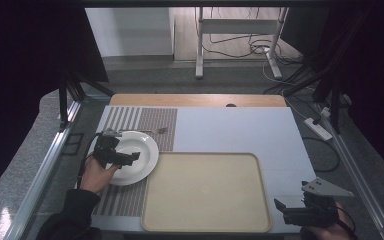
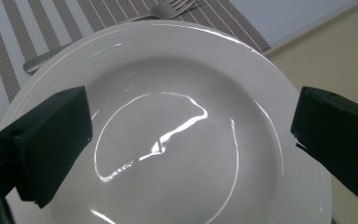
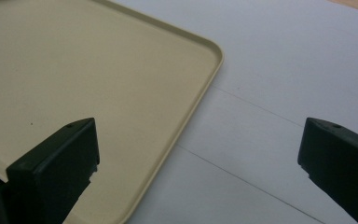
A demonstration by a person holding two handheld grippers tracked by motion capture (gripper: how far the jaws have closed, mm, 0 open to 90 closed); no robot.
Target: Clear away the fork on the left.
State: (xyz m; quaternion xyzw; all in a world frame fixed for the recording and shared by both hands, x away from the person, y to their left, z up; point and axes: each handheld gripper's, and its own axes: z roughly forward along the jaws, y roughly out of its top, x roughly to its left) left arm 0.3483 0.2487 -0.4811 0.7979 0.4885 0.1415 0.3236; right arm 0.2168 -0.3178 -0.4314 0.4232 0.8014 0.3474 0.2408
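Left tongs: jaws wide, holding nothing, poised over white plate, which lies on the striped mat directly below them; contact perhaps not made. Fork beyond plate. Right tongs: wide, empty, beside beige tray, well apart.

Your left gripper has its 2 black jaws spread wide, at 8 and 4 o'clock, above a white plate with nothing between them. A fork lies on the striped placemat beyond the rim, 11 to 12 o'clock. A beige tray sits at 2 o'clock.
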